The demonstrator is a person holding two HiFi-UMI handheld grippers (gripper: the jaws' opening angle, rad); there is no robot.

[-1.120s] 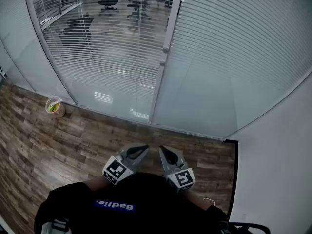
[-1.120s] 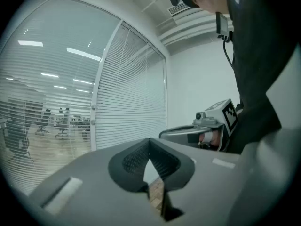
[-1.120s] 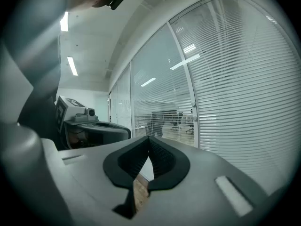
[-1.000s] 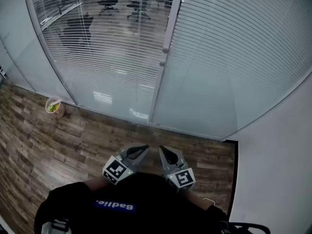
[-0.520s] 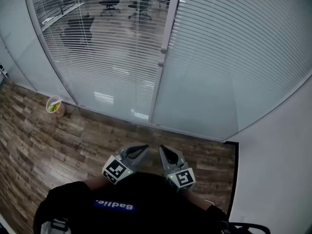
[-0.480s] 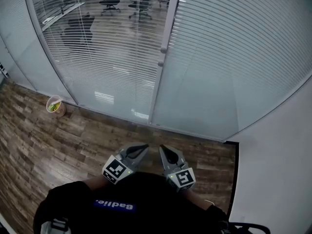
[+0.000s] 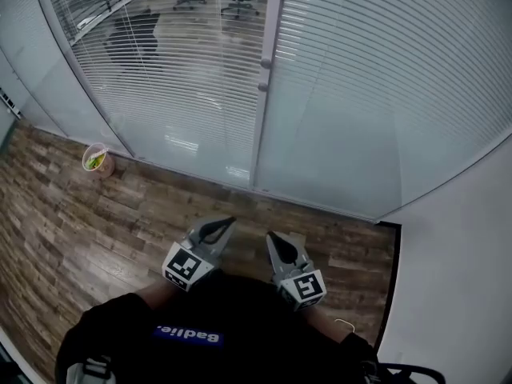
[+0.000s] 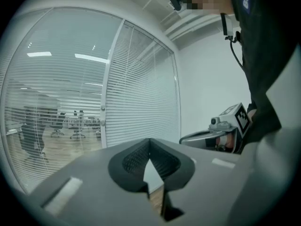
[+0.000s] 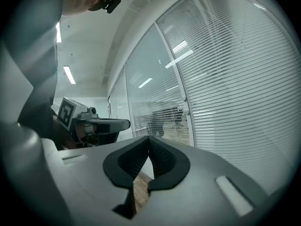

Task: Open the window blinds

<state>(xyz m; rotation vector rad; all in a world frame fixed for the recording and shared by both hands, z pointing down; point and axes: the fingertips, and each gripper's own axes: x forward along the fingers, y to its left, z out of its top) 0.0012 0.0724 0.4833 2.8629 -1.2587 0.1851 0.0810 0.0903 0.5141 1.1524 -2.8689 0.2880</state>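
Observation:
Two panels of white slatted blinds hang behind a glass wall. The left blinds (image 7: 184, 70) have their slats tilted, so an office with chairs shows through. The slats of the right blinds (image 7: 376, 78) lie flat and block the view. A white frame post (image 7: 269, 22) between them carries two small round knobs (image 7: 265, 64). My left gripper (image 7: 229, 221) and right gripper (image 7: 270, 235) are held side by side low over the floor, well short of the glass, both shut and empty. In the left gripper view the left gripper (image 8: 149, 140) points at the post (image 8: 108, 102). The right gripper (image 9: 149, 138) faces the blinds (image 9: 235, 102).
A paper cup (image 7: 96, 160) with something green in it stands on the wood-plank floor (image 7: 96, 222) by the glass at the left. A white wall (image 7: 464, 246) closes the corner at the right. A cable (image 7: 344, 324) hangs by the person's dark top.
The head view has shifted, so the glass wall and the cup sit higher in the picture. The two grippers have drawn slightly apart and stay shut.

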